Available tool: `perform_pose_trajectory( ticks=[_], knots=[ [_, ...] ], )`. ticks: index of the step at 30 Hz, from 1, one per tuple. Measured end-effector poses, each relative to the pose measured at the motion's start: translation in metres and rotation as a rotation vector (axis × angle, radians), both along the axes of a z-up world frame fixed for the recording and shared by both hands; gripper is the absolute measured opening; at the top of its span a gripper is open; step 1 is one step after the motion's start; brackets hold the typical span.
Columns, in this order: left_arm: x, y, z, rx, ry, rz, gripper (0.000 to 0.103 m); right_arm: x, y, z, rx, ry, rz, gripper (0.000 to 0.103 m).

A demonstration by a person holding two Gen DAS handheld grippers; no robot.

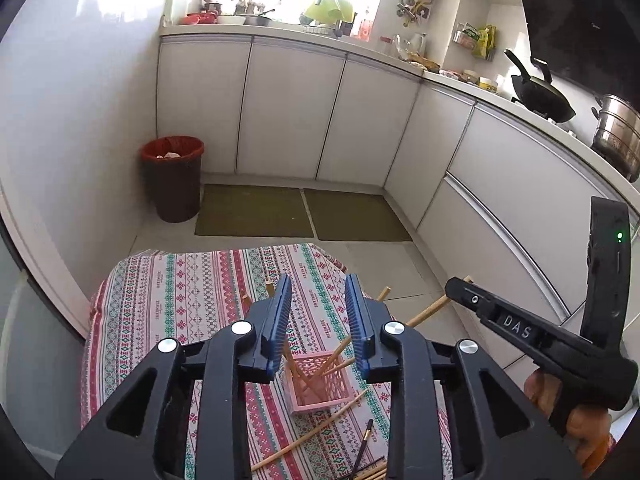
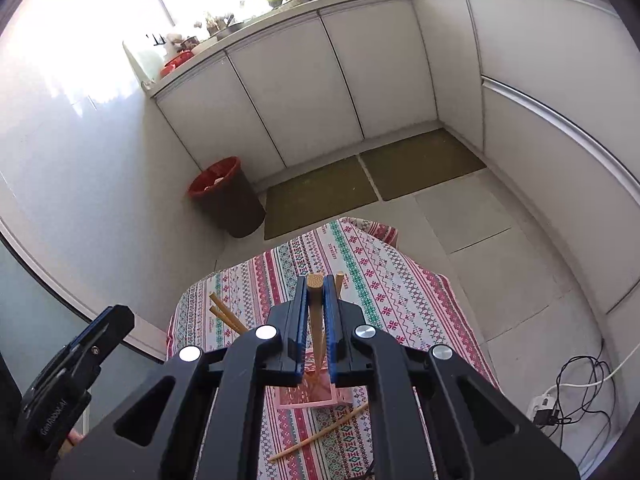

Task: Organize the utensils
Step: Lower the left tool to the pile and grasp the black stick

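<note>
A pink slotted basket (image 1: pixel 316 384) stands on the patterned tablecloth (image 1: pixel 180 300) with several wooden chopsticks leaning out of it. My left gripper (image 1: pixel 318 280) hovers over the basket, open, with nothing pressed between its blue pads. Loose wooden chopsticks (image 1: pixel 312 436) and a black one (image 1: pixel 364 440) lie on the cloth in front of the basket. My right gripper (image 2: pixel 316 280) is shut on a wooden chopstick (image 2: pixel 316 312) held upright above the basket (image 2: pixel 308 394). From the left wrist view the right gripper (image 1: pixel 454 286) sits to the right, held by a hand.
The small table ends just beyond the basket, with tiled floor around it. A dark bin with a red liner (image 1: pixel 172 176) stands by the wall. Green floor mats (image 1: pixel 256 210) lie before white cabinets. A power strip with cables (image 2: pixel 544 404) lies on the floor at right.
</note>
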State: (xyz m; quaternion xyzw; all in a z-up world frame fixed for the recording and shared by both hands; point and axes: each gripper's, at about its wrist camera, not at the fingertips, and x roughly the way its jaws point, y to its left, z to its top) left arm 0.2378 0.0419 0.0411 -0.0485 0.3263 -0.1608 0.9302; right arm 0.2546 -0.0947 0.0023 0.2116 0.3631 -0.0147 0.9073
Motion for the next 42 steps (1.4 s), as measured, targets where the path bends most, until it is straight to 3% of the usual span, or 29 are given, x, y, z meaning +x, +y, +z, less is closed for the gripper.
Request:
perform_pose_trajectory(
  ticks=[3,4,6,9,11,14,21,25,30,36,42],
  knots=[
    [0.0,0.0,-0.004,0.014,0.019,0.004,0.032,0.001,0.01,-0.007,-0.024,0.018,0.015,0.016],
    [0.0,-0.001,-0.006,0.022,0.027,0.005,0.033,0.0,0.011,-0.008,-0.031,0.018,0.016,0.028],
    [-0.001,-0.002,-0.01,0.042,0.042,0.005,0.036,-0.006,0.013,-0.009,-0.041,0.015,0.009,0.035],
    [-0.004,-0.001,-0.015,0.063,0.062,0.012,0.047,-0.013,0.01,-0.007,-0.054,0.014,-0.006,0.04],
    [-0.006,0.001,-0.019,0.073,0.076,0.017,0.06,-0.022,0.006,-0.006,-0.066,0.013,-0.021,0.047],
    [-0.012,0.003,-0.031,0.093,0.105,0.014,0.066,-0.038,-0.005,-0.012,-0.072,0.025,-0.056,0.061],
    [-0.039,-0.016,-0.081,0.221,0.235,-0.118,0.083,-0.092,-0.043,-0.042,-0.006,0.074,-0.137,0.078],
    [-0.051,-0.05,-0.133,0.303,0.382,-0.244,0.083,-0.119,-0.067,-0.082,0.012,0.171,-0.196,0.079],
    [-0.055,-0.092,-0.193,0.393,0.503,-0.327,0.07,-0.153,-0.106,-0.149,0.14,0.342,-0.313,0.079],
    [-0.044,-0.125,-0.24,0.436,0.545,-0.337,0.059,-0.173,-0.135,-0.185,0.223,0.424,-0.384,0.079],
    [-0.025,-0.146,-0.261,0.447,0.556,-0.304,0.045,-0.176,-0.144,-0.2,0.256,0.472,-0.393,0.079]
  ],
)
